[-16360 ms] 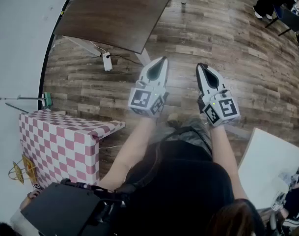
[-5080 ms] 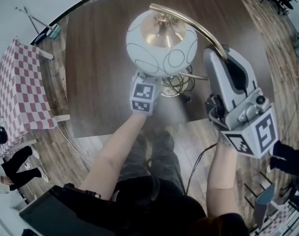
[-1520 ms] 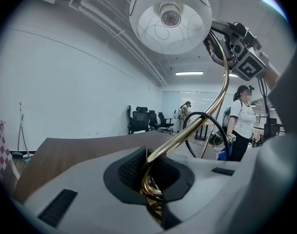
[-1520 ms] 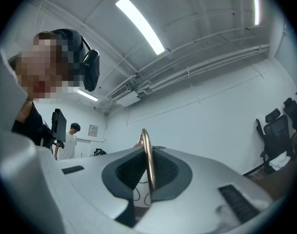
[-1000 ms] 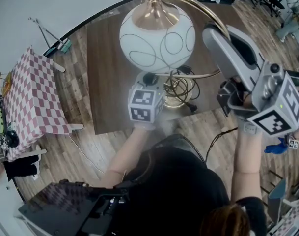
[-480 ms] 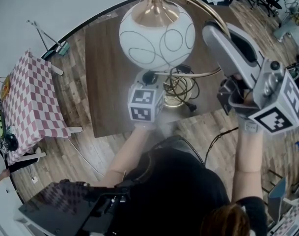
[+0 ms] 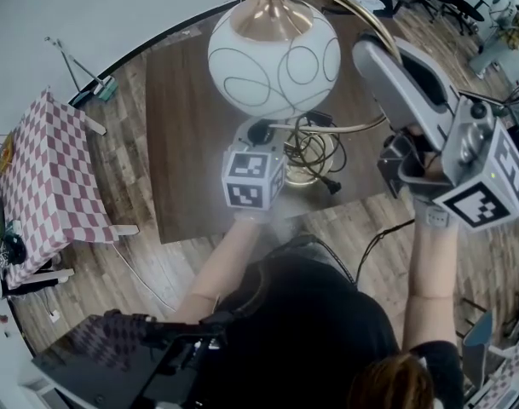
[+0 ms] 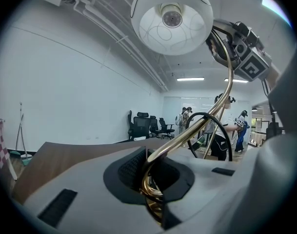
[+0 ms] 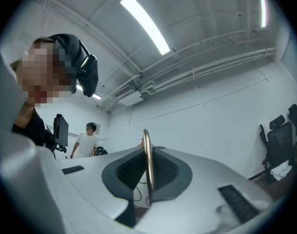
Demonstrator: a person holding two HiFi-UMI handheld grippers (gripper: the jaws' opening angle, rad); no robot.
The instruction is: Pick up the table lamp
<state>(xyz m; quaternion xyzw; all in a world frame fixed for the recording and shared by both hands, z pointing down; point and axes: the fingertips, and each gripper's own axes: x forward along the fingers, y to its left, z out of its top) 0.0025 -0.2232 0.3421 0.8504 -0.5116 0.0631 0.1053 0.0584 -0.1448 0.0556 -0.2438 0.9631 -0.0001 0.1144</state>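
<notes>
- Left tool (image 8: pixel 150 179) is clamped on the table lamp (image 7: pixel 273 54), low on its brass stem (image 8: pixel 185 137); right tool (image 9: pixel 147 169) grips the stem higher.
- Raise both together, keeping the stem upright and minding the cable (image 7: pixel 319 141).

brown table (image 7: pixel 187 156), checkered table (image 7: pixel 50 186) nr it, wood floor (image 7: pixel 114 258).

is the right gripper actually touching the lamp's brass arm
Touching. The right gripper view shows the right gripper closed on the thin brass arm, which runs between its two dark pads with no gap on either side.
</notes>
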